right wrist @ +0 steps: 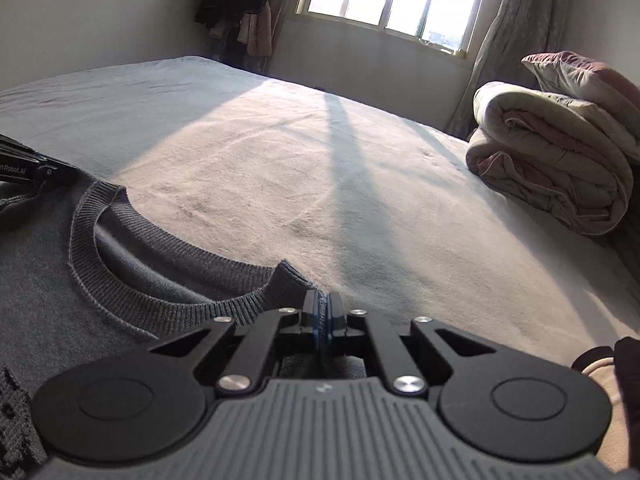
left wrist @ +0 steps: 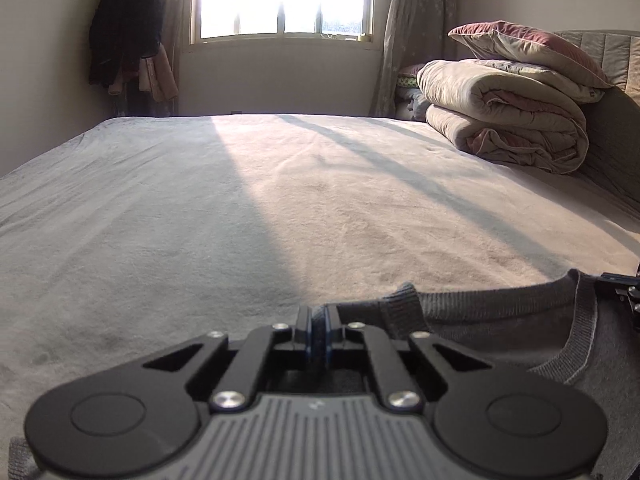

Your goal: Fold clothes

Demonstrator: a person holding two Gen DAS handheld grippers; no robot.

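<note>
Nearest us, the left gripper has its jaws pressed together on the shoulder of the grey sweater, right beside the ribbed collar. The right gripper is likewise clamped narrow on the other shoulder, at the far side of the neckline. The sweater lies at the near edge of the bed, neckline toward the middle of the mattress, body running back under us out of sight. A folded quilt with a pillow on top sits well apart at the right edge, by the headboard.

We judge the knit soft, limp and fairly light, so it will sag and stretch between our two holds. The shoulder seams beside the collar seem the firmest places to grip, and we should lift evenly to keep the neckline from twisting.
</note>
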